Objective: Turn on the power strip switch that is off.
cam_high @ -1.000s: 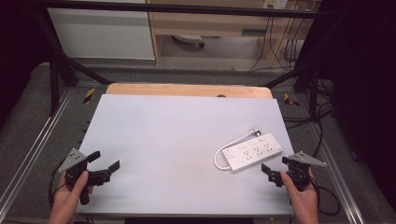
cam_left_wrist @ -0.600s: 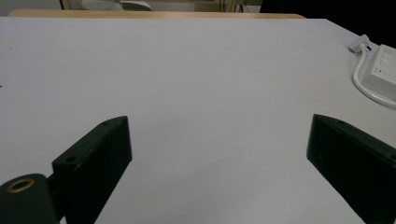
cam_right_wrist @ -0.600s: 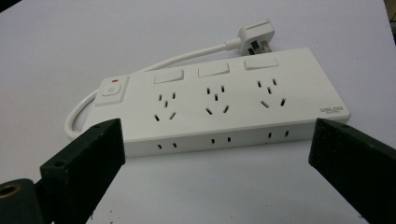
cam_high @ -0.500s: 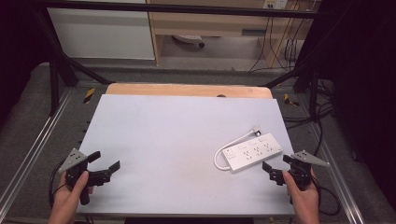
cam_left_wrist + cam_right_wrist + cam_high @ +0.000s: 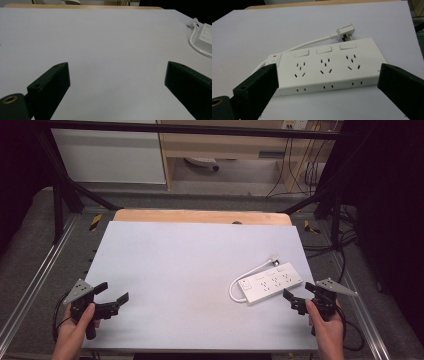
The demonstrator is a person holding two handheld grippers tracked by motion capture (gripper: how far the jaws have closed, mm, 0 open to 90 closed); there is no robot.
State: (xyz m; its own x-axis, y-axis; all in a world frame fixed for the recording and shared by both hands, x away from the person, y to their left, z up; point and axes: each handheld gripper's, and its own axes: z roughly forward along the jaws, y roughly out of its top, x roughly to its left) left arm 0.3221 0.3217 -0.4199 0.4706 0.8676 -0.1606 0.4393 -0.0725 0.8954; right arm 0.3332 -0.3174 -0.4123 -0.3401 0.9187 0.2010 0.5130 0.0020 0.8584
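A white power strip [image 5: 271, 281] lies at the right of the white table top [image 5: 190, 270], its cord [image 5: 241, 277] looped to a plug [image 5: 274, 262] behind it. In the right gripper view the power strip [image 5: 325, 66] has three socket groups, three switches and a power button, with the plug [image 5: 345, 32] beyond it. My right gripper [image 5: 301, 296] is open just in front of the strip's near edge, jaws wide and nothing between them. Near the front left corner my left gripper [image 5: 111, 295] is open over bare table. The power strip's end [image 5: 204, 37] sits at the far right of the left gripper view.
A wooden board edge [image 5: 200, 216] runs along the table's far side. Metal frame rails [image 5: 35, 280] flank the table left and right. Cables [image 5: 305, 165] hang at the back right, beyond the table.
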